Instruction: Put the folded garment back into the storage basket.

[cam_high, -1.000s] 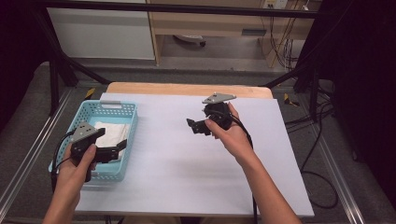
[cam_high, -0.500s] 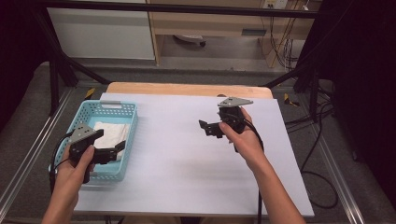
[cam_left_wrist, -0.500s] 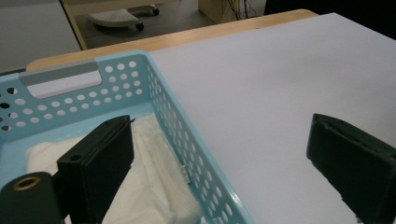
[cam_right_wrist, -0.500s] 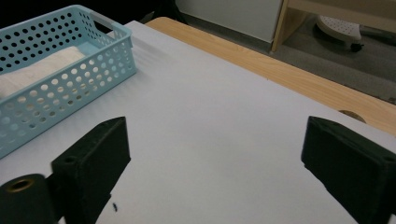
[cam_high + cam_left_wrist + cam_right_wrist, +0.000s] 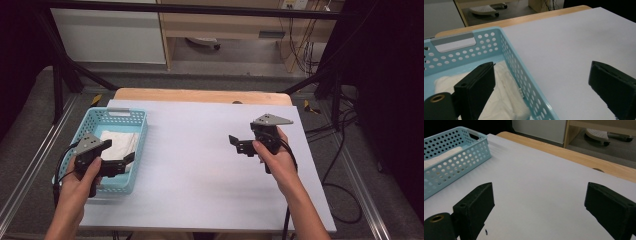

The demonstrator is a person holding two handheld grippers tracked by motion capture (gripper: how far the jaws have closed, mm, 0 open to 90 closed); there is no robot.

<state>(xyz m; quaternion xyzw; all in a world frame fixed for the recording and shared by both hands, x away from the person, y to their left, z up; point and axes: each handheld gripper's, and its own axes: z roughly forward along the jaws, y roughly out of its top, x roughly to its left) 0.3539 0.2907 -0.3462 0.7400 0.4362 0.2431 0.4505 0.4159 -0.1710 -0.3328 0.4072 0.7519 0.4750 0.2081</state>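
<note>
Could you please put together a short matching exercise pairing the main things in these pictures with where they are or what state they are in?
Column one:
1. white cloth
2. blue basket
3. left claw
4. right claw

Column two:
A. open above the bare white table, right of centre
B. lies folded inside the basket
C. stands at the table's left edge
D. open over the basket's near right corner

Pairs: 1-B, 2-C, 3-D, 4-A
</note>
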